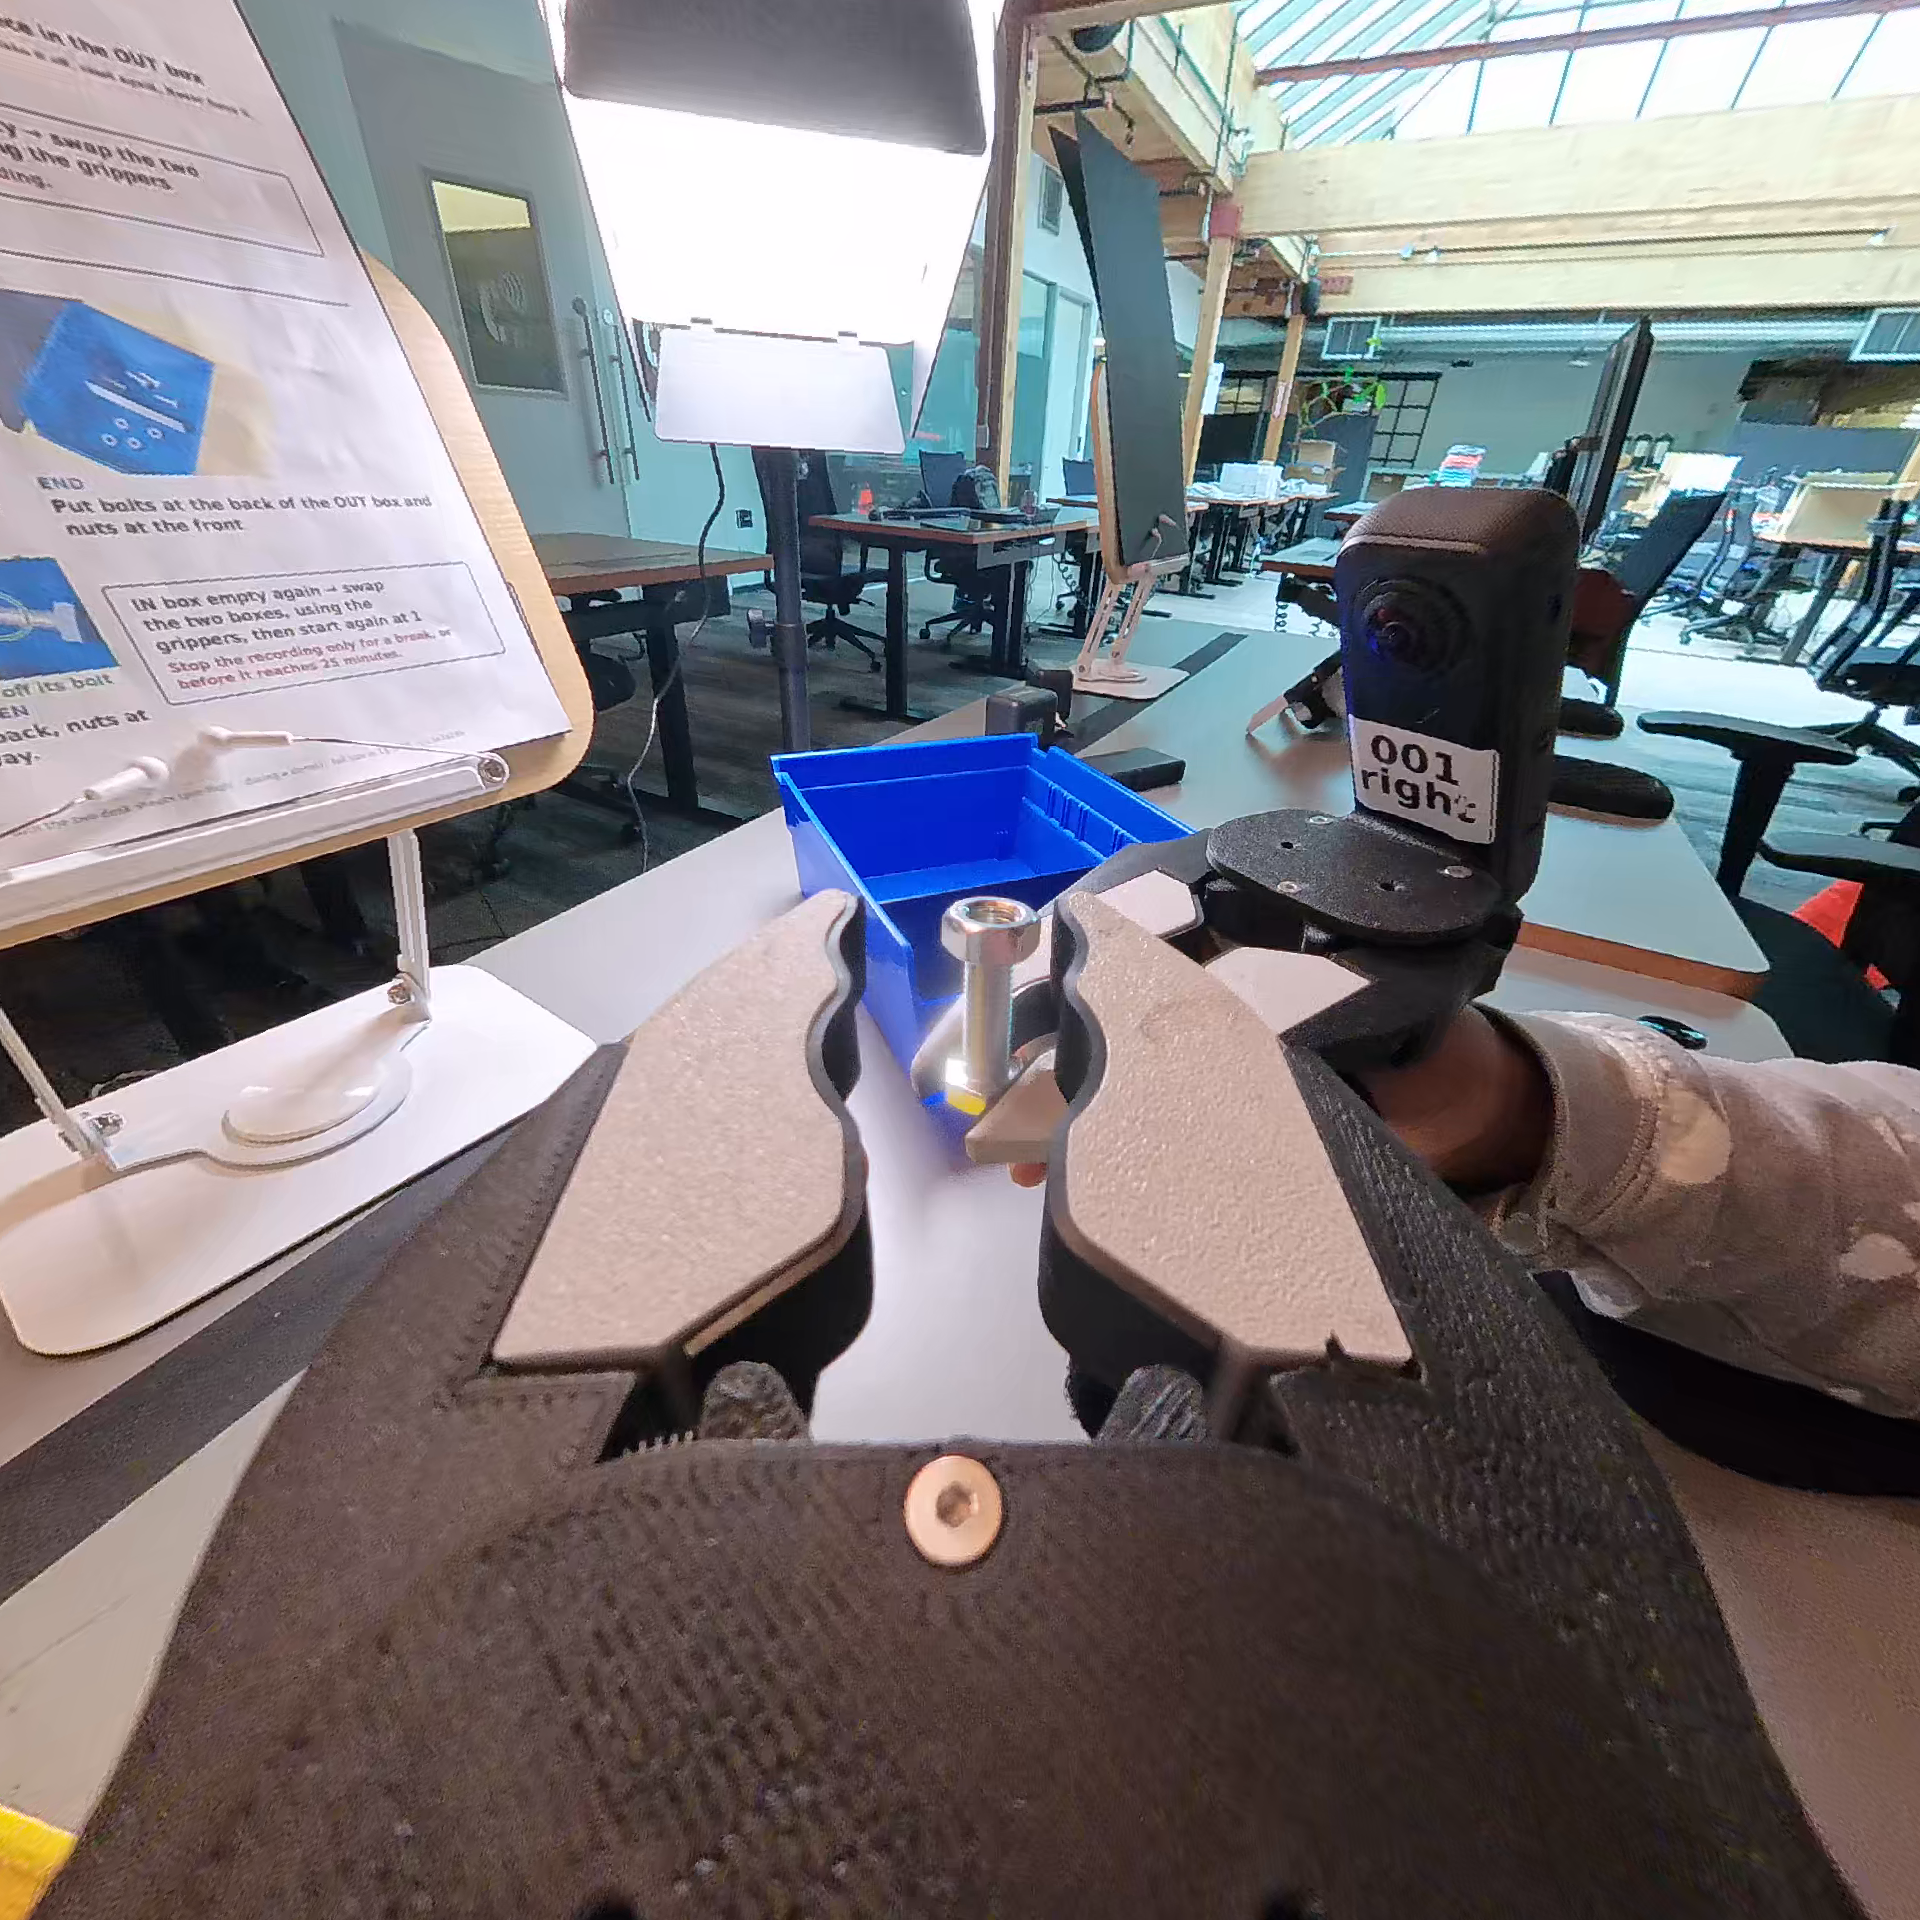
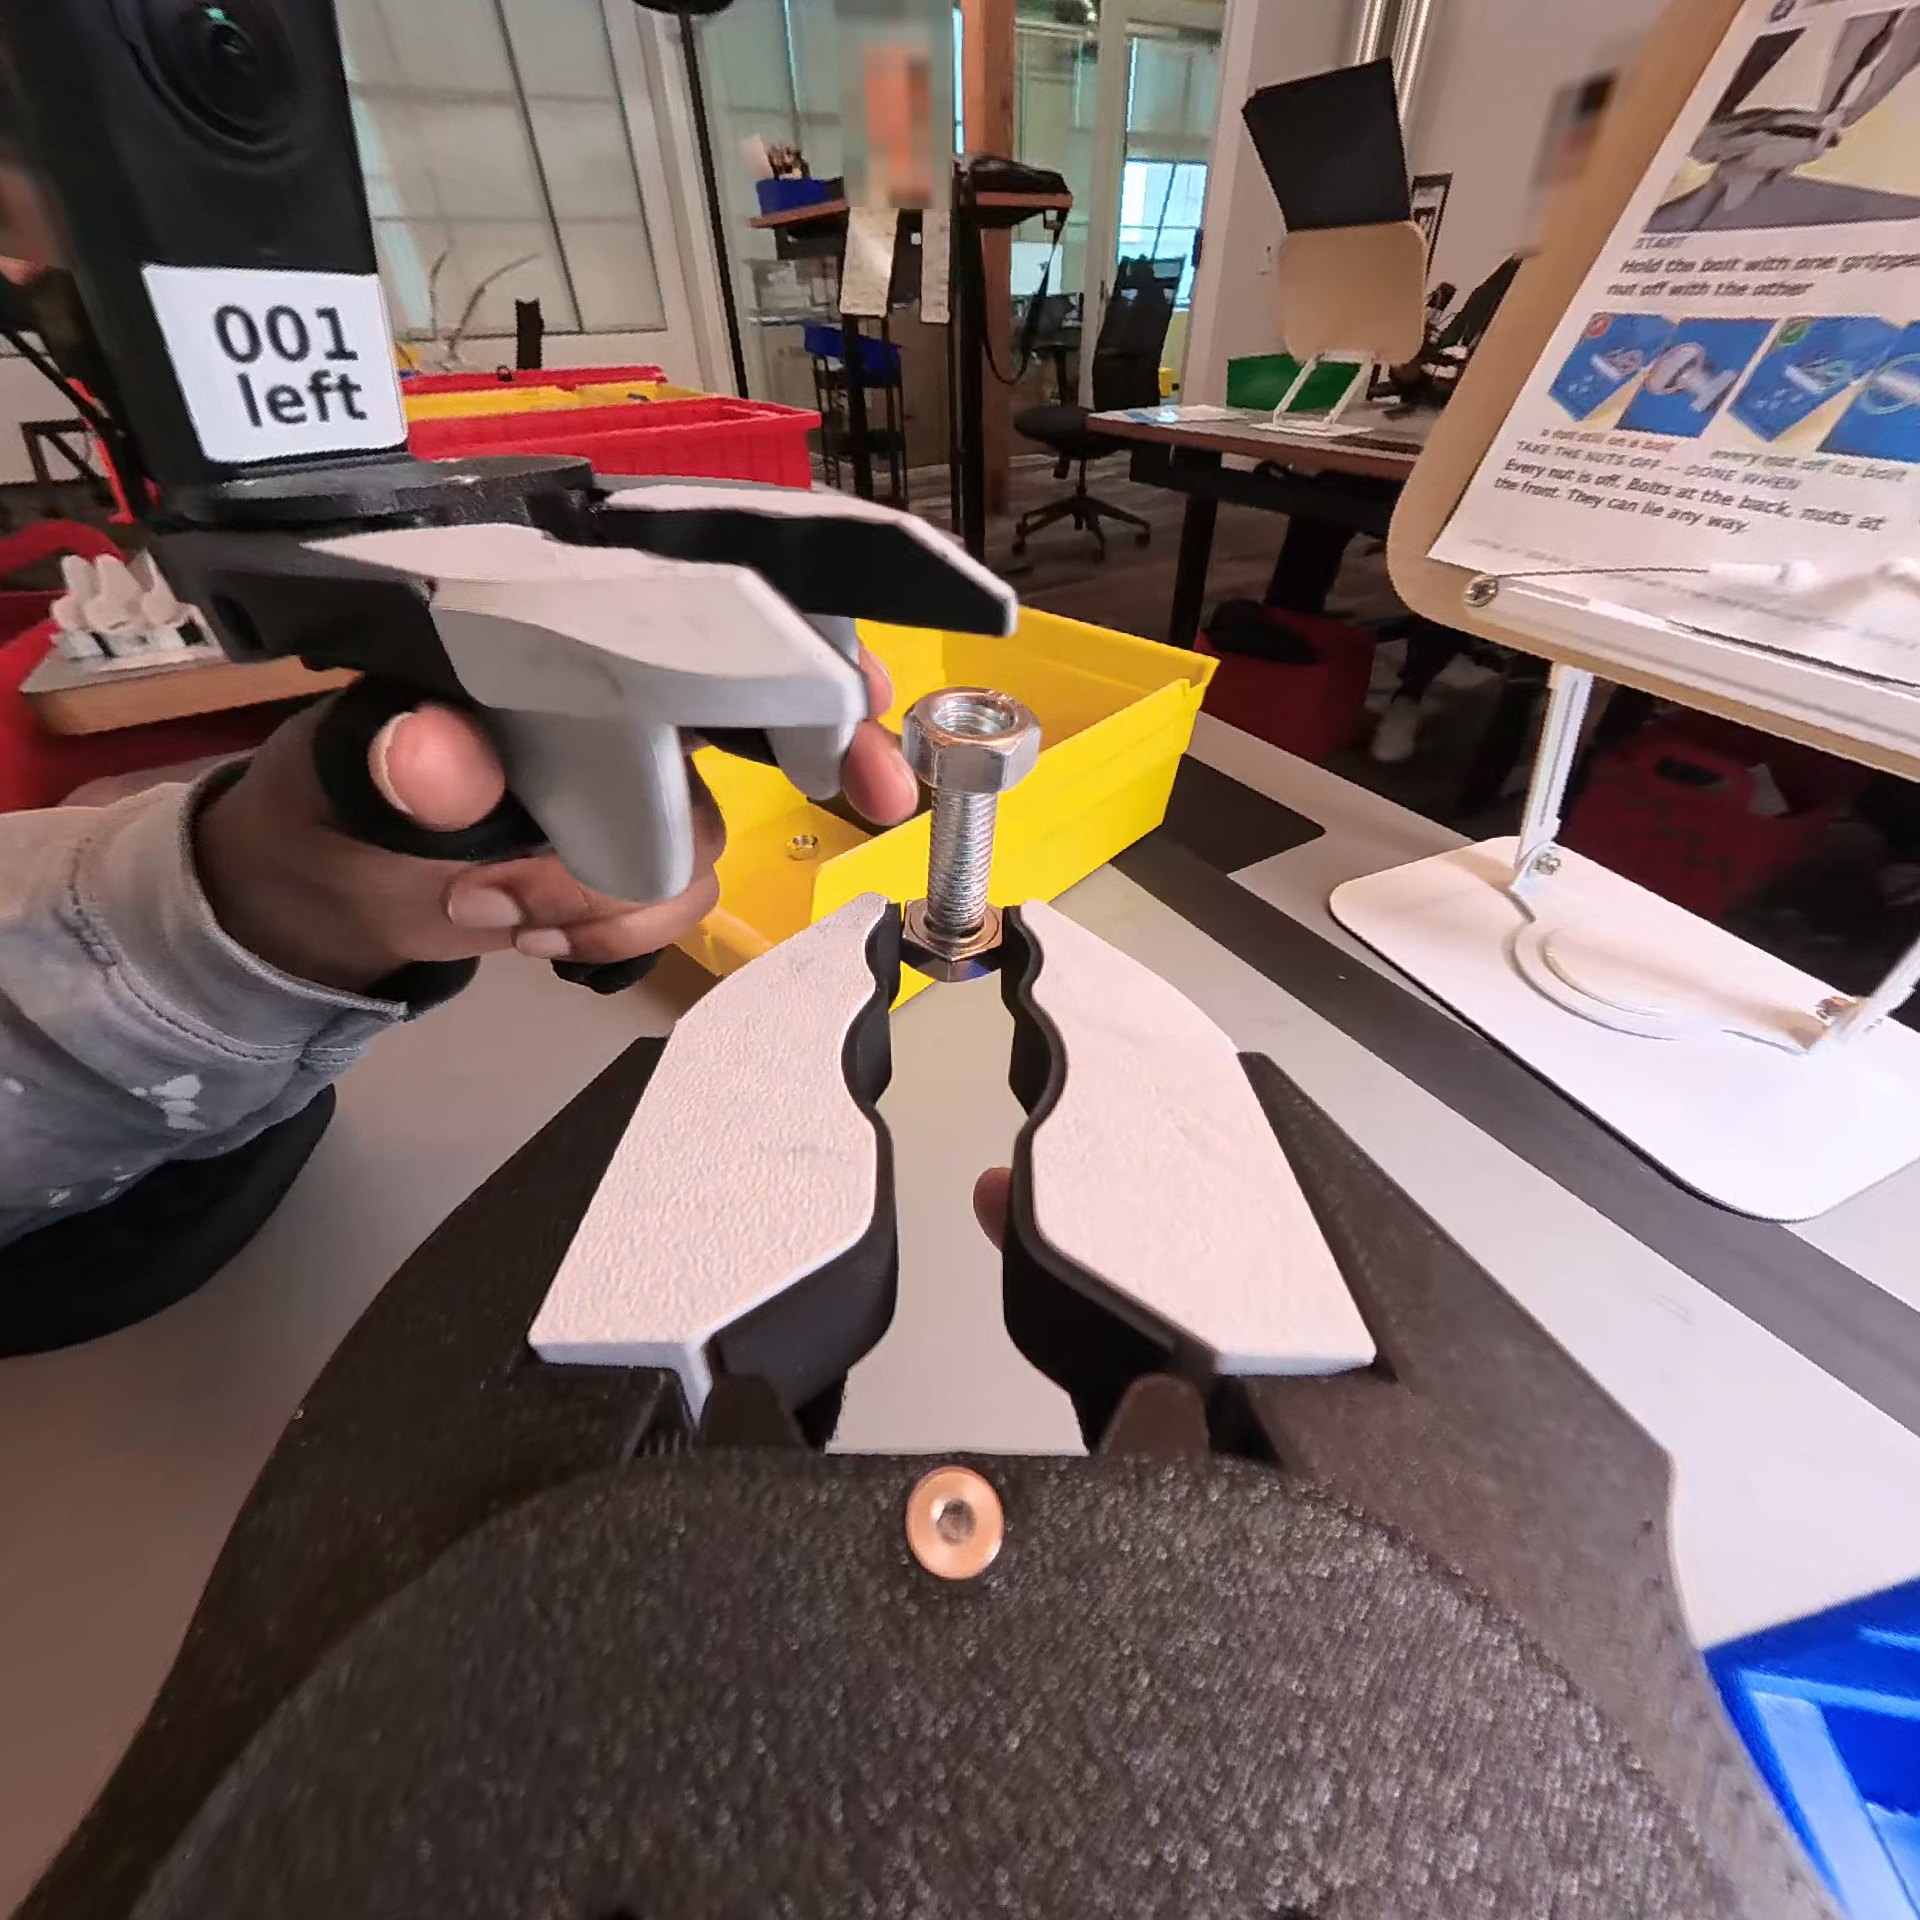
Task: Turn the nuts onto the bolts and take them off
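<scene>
A silver bolt (image 2: 954, 852) stands upright, head down, with a hex nut (image 2: 971, 736) at the top of its thread. My right gripper (image 2: 951, 930) is shut on the bolt's head. The bolt (image 1: 985, 1013) and nut (image 1: 990, 925) also show in the left wrist view. There my left gripper (image 1: 956, 940) is open, its fingertips on either side of the nut and not touching it. In the right wrist view the left gripper (image 2: 930, 644) hovers just up and left of the nut. The right gripper (image 1: 1039, 1049) comes in from the right.
A blue bin (image 1: 904, 753) stands just behind the bolt. A yellow bin (image 2: 1091, 727) with a loose nut (image 2: 800, 844) in it stands on the other side. An instruction sheet on a white stand (image 1: 260, 520) is at the left (image 2: 1714, 416). Hands hold both grippers. The grippers' ends are close to 5 centimetres from one another.
</scene>
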